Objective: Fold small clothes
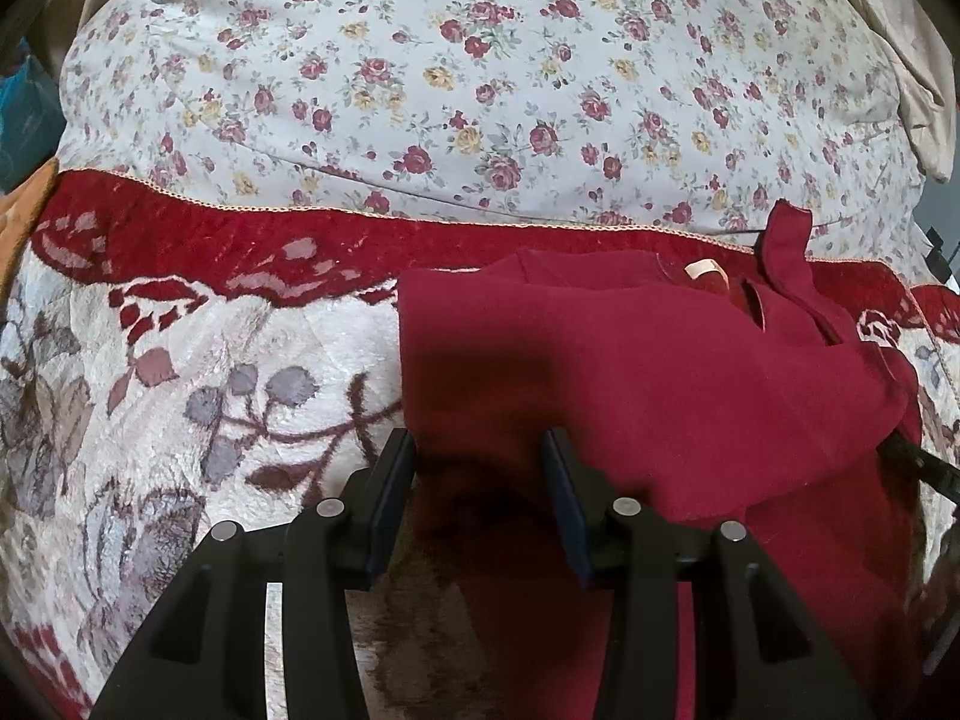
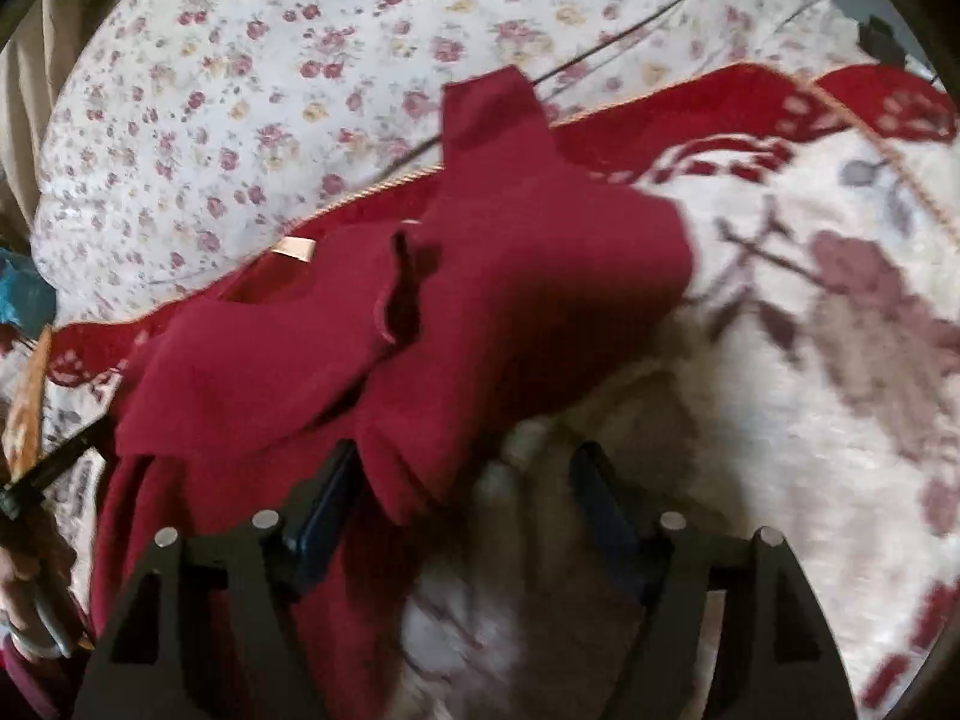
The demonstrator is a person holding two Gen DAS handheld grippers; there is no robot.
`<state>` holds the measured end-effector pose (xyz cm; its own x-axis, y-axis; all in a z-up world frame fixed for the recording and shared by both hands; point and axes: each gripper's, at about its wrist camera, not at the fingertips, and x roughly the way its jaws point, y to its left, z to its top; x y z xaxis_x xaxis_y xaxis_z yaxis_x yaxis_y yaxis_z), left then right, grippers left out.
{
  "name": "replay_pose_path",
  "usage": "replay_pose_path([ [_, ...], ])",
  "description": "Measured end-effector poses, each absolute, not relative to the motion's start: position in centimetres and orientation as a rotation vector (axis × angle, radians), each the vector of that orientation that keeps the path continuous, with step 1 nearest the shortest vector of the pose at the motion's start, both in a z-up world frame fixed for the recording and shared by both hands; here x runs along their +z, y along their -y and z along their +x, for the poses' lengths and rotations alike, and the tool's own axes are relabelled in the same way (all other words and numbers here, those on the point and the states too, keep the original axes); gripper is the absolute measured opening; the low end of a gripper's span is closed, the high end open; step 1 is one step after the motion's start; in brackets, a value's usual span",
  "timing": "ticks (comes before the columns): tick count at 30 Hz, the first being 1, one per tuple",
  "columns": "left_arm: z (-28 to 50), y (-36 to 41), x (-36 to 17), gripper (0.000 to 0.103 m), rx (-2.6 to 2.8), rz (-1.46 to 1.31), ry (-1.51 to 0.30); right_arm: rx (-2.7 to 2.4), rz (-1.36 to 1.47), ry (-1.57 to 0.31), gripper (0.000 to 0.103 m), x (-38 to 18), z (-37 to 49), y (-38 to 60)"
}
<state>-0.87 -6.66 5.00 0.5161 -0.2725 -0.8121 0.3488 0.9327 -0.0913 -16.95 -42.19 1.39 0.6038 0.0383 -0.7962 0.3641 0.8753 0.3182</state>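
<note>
A small dark red garment (image 1: 630,360) lies partly folded on a plush cream-and-red floral blanket (image 1: 210,372), with a cream neck label (image 1: 705,269) showing at its far edge. It also shows in the right wrist view (image 2: 480,276), bunched, with a strap sticking up. My left gripper (image 1: 480,441) is open over the garment's near left edge, the fabric lying between and under the fingers. My right gripper (image 2: 465,459) is open; the garment's near right corner hangs against its left finger (image 2: 327,498).
A white quilt with small roses (image 1: 480,60) lies beyond the blanket. Beige cloth (image 1: 924,90) is at the far right. A blue object (image 1: 24,114) sits at the far left. A thin dark cord (image 2: 600,54) crosses the quilt.
</note>
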Motion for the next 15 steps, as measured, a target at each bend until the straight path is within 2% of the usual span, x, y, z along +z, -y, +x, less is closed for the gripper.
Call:
replay_pose_path([
  [1, -0.9, 6.7, 5.0, 0.022, -0.372, 0.088, -0.958, -0.188, 0.473, -0.889, 0.057, 1.4, -16.7, 41.9],
  [2, -0.8, 6.8, 5.1, 0.022, -0.370, 0.089, -0.957, -0.198, 0.426, -0.882, 0.029, 1.3, -16.0, 41.4],
  [3, -0.8, 6.8, 5.1, 0.022, -0.369, 0.089, -0.958, -0.213, 0.387, -0.876, 0.018, 1.4, -15.7, 41.2],
  [5, -0.7, 6.9, 5.2, 0.022, -0.371, 0.086, -0.958, -0.249, 0.305, -0.869, 0.014, 2.1, -15.6, 40.9],
  [10, -0.7, 7.4, 5.1, 0.022, -0.394, 0.087, -0.962, -0.389, 0.231, -0.797, 0.013, 5.3, -17.4, 43.8],
  [14, -0.9, 7.9, 5.1, 0.022, -0.387, 0.119, -0.953, -0.381, 0.294, -0.917, 0.013, 2.8, -16.9, 45.8],
  [15, -1.0, 8.0, 5.1, 0.022, -0.386, 0.126, -0.949, -0.358, 0.316, -0.942, 0.016, 2.3, -17.0, 45.8],
])
